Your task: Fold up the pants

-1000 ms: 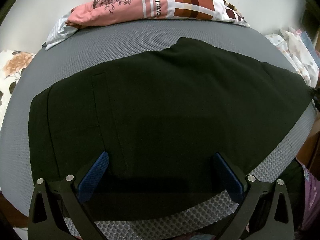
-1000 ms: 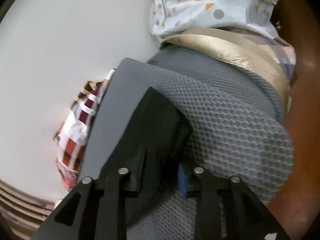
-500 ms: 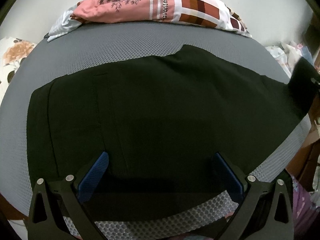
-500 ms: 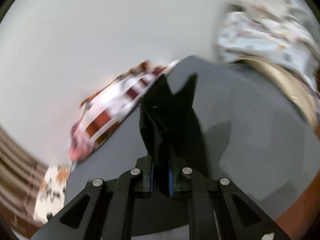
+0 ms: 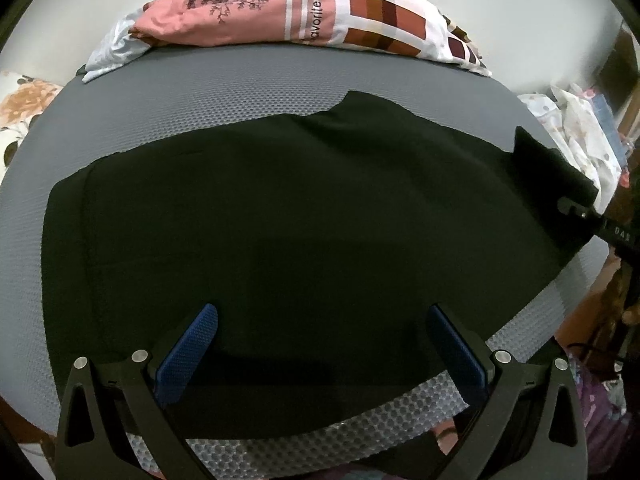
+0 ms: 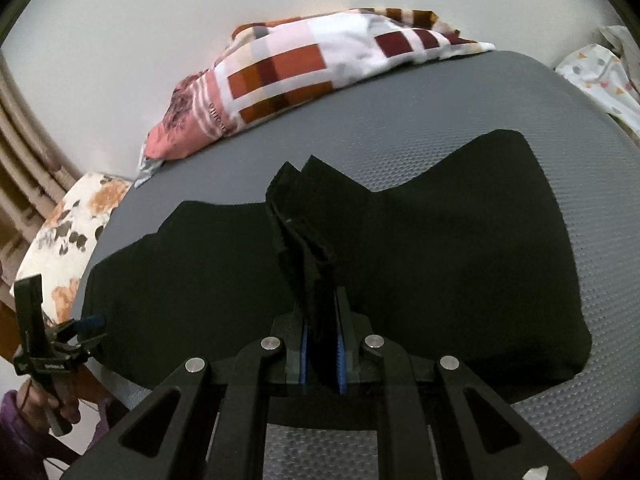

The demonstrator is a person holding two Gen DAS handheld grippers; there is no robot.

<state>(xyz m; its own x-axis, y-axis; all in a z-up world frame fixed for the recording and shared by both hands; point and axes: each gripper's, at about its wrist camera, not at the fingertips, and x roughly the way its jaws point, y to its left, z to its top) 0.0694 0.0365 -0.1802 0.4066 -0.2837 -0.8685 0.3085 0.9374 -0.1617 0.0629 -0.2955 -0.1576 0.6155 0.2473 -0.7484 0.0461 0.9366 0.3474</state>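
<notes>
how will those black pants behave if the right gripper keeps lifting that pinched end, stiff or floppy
Probably floppy: the pants crumple into upright folds where the right gripper pinches them and lie flat elsewhere. The lifted part will likely sag and drape rather than hold shape. They may drag on the textured grey mattress rather than slide, since the left gripper is open and pins nothing.

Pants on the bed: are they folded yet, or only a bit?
Only a bit. The black pants lie spread flat on the gray mattress. The right gripper is shut on the leg end, lifted above the rest. The left gripper hangs open, holding nothing. Laying that end down remains.
</notes>
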